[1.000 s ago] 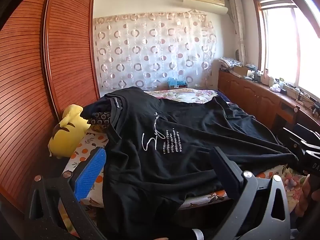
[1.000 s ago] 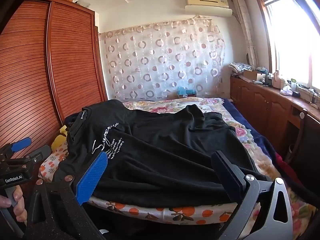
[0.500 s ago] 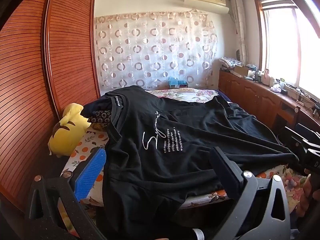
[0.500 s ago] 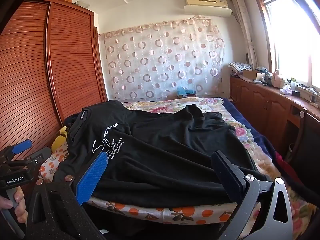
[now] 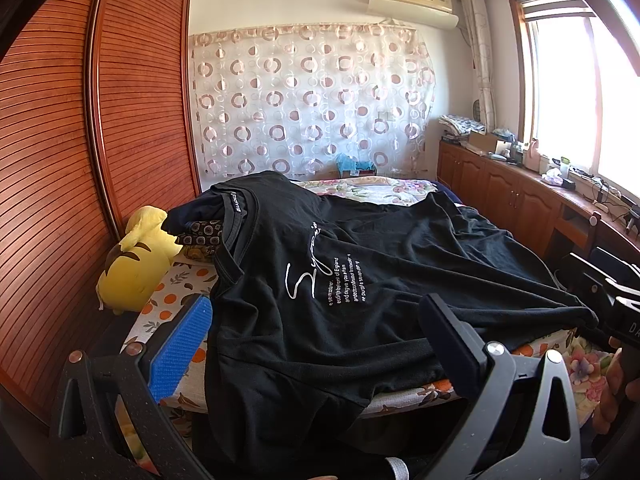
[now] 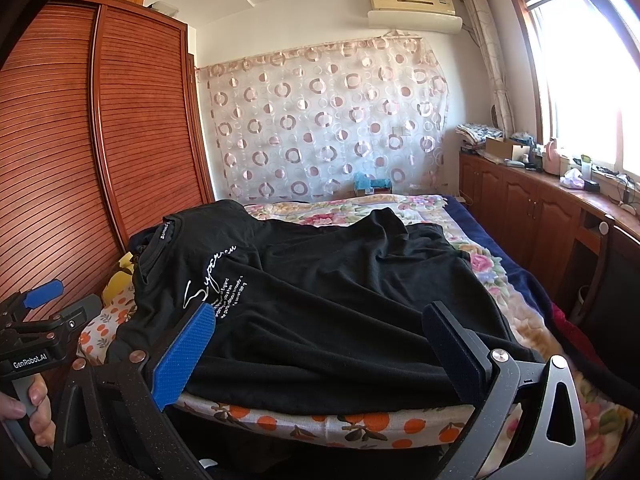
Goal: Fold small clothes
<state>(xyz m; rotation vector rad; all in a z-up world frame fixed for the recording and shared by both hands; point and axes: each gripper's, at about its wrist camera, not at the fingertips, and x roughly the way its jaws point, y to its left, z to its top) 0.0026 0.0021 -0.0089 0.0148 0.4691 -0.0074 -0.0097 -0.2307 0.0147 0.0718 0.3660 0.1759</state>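
Observation:
A black T-shirt [image 5: 360,264] with white script print lies spread face up across the bed, collar at the left, one sleeve hanging over the near edge. My left gripper [image 5: 316,340] hovers open just before that near edge, nothing between its blue pads. In the right wrist view the same T-shirt [image 6: 328,300] covers the bed, and my right gripper [image 6: 320,352] stands open over its hem, holding nothing. The left gripper [image 6: 40,320] also shows at the far left there, held by a hand.
The bed [image 6: 360,424] has an orange-print sheet and a floral quilt [image 6: 360,208]. A yellow plush toy [image 5: 136,260] lies by the slatted wardrobe [image 5: 60,160] on the left. Wooden cabinets [image 5: 512,200] with clutter run under the window on the right.
The left wrist view has drifted slightly; the shirt and both open grippers stay essentially where they were.

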